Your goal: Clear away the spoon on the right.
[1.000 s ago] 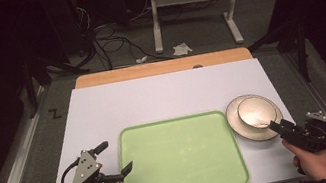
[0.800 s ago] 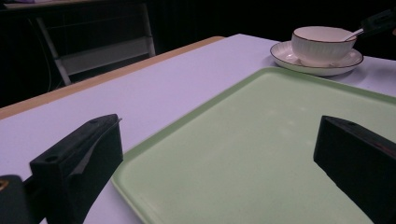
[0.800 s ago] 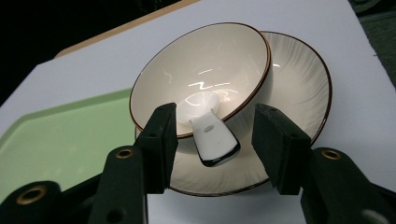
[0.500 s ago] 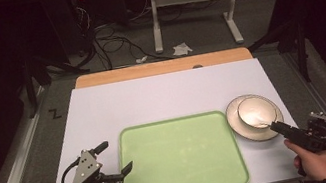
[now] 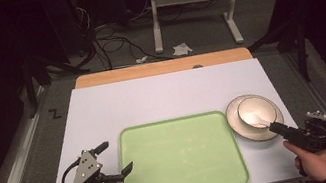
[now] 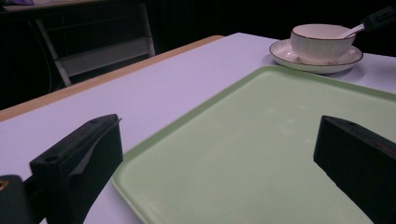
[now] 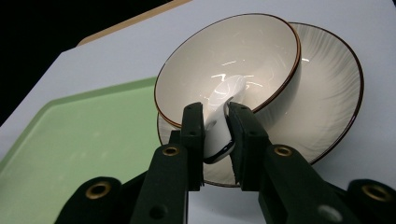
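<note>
Right gripper view: right claw (image 7: pixel 215 122) clamped on white spoon (image 7: pixel 223 107) in bowl (image 7: pixel 261 51); left claw (image 5: pixel 116 156) spread apart over green tray (image 5: pixel 183 159).

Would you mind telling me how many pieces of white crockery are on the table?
3: a plate right of the green tray, a bowl standing on that plate, and a spoon resting in the bowl, clamped by the right claw.
</note>
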The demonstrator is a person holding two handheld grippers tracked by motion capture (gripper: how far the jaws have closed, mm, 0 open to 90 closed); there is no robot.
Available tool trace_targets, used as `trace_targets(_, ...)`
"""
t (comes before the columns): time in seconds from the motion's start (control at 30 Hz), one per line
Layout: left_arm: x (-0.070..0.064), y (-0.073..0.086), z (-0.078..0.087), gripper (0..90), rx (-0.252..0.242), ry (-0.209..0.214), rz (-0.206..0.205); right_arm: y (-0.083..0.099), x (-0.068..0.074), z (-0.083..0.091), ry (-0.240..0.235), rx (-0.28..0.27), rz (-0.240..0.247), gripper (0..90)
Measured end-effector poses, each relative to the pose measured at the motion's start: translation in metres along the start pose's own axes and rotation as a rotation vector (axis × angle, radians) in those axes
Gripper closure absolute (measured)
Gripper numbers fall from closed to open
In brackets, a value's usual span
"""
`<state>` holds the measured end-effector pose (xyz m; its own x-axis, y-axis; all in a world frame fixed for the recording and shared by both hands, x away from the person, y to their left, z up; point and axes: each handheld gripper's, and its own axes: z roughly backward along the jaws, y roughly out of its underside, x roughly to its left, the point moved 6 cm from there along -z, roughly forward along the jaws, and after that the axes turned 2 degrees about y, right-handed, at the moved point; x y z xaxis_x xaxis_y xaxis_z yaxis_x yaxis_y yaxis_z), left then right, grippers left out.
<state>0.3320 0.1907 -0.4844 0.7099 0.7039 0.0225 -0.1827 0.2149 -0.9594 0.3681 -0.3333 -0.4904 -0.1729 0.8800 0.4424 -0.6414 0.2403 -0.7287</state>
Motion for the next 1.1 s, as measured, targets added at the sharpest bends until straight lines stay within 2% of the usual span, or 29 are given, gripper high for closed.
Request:
trace_targets(0.37,0.000,0.000,0.001,1.9,0.001,-0.002,-0.005,0.000,0.006,0.001,-0.012,0.027,0.053,81.4)
trace_targets(0.53,0.000,0.000,0.000,1.9,0.002,0.001,-0.005,-0.001,0.009,0.001,-0.011,0.031,0.083,86.2)
trace_targets(1.1,0.001,0.000,0.001,1.9,0.001,-0.002,-0.001,-0.001,0.016,0.001,0.007,0.045,0.160,86.8)
